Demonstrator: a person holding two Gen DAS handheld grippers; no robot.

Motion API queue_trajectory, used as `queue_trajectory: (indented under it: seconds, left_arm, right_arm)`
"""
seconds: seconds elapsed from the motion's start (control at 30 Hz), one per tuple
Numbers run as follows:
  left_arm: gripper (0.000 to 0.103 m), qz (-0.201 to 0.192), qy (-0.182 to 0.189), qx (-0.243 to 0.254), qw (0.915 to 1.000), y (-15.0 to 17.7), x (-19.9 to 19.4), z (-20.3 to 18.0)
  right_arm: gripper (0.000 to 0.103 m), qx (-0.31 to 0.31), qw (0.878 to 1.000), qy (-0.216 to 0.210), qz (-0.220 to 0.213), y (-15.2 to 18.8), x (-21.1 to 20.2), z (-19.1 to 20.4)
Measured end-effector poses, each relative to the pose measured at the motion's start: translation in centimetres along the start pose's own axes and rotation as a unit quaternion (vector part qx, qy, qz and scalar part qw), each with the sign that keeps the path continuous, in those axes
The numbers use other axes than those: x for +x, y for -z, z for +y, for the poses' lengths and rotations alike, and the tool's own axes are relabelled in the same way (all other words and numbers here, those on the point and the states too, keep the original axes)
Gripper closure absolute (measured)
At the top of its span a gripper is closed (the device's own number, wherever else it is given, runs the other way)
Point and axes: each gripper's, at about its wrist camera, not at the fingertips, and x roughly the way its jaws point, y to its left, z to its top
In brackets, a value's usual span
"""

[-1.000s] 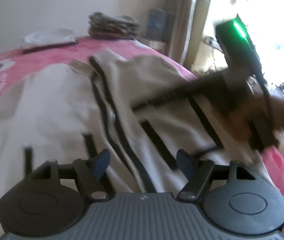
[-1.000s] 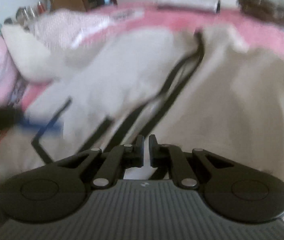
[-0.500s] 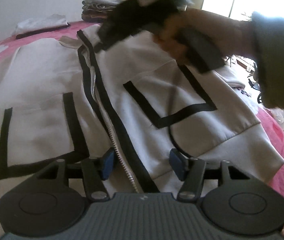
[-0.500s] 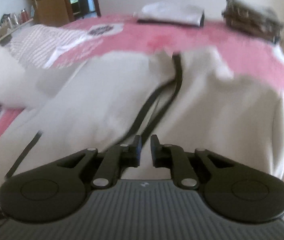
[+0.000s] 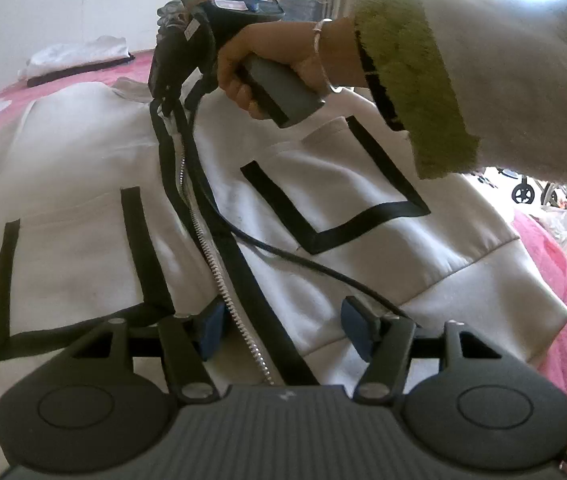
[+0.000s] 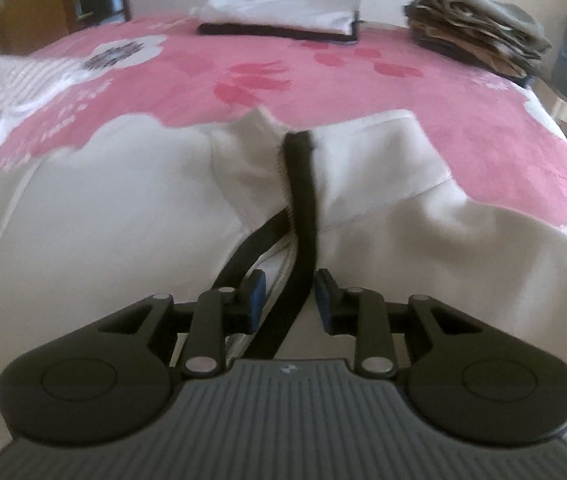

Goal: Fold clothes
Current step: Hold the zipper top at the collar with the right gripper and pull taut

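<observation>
White jacket (image 5: 83, 152) is lying spread flat, front up, on a pink floral bedspread (image 6: 323, 80), hem toward the left wrist camera, collar toward the far wall. Black trim is running down both zipper (image 5: 219, 264) edges and outlining two chest pockets; zipper teeth are showing open along the lower front.

Right gripper (image 6: 287, 300) is sitting low over the placket just below the collar, jaws standing partly apart, straddling the black trim strip and not clamping it. In the left wrist view the same tool (image 5: 171, 80) is pointing down at the neck end of the zipper, held by a hand (image 5: 267, 68) in a fuzzy green-cuffed sleeve (image 5: 411, 80), a black cable (image 5: 283, 252) trailing from it across the jacket.

Left gripper (image 5: 283, 328) is hovering at the hem, fingers spread wide on either side of the zipper, holding nothing.

Further up the bed, a folded white garment (image 6: 279, 12) and a stack of folded dark clothes (image 6: 475, 36) are resting near the wall.
</observation>
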Motion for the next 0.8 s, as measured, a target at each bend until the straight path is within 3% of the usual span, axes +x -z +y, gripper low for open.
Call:
queue_trajectory:
  seconds: [0.07, 0.3, 0.43, 0.57, 0.8]
  left_arm:
    - [0.040, 0.000, 0.000, -0.001, 1.0000, 0.0, 0.0, 0.0]
    - [0.040, -0.003, -0.002, 0.002, 1.0000, 0.1, -0.1, -0.1]
    - [0.040, -0.005, -0.003, -0.002, 1.0000, 0.0, -0.2, -0.2]
    - [0.040, -0.008, 0.005, -0.013, 0.9999, 0.0, -0.4, 0.0]
    - [0.040, -0.015, 0.018, -0.036, 0.9991, -0.2, -0.9, 0.5]
  right_arm:
    - [0.077, 0.013, 1.000, 0.001, 0.006, -0.1, 0.5, -0.2]
    - [0.077, -0.067, 0.996, 0.052, 0.014, -0.6, 1.9, 2.2]
    - [0.092, -0.020, 1.000, 0.007, -0.008, -0.5, 0.5, -0.1]
    - [0.095, 0.035, 0.998, -0.044, -0.031, -0.4, -1.1, -2.7]
    - [0.096, 0.104, 0.976, -0.172, -0.088, 0.1, -4.8, -7.6]
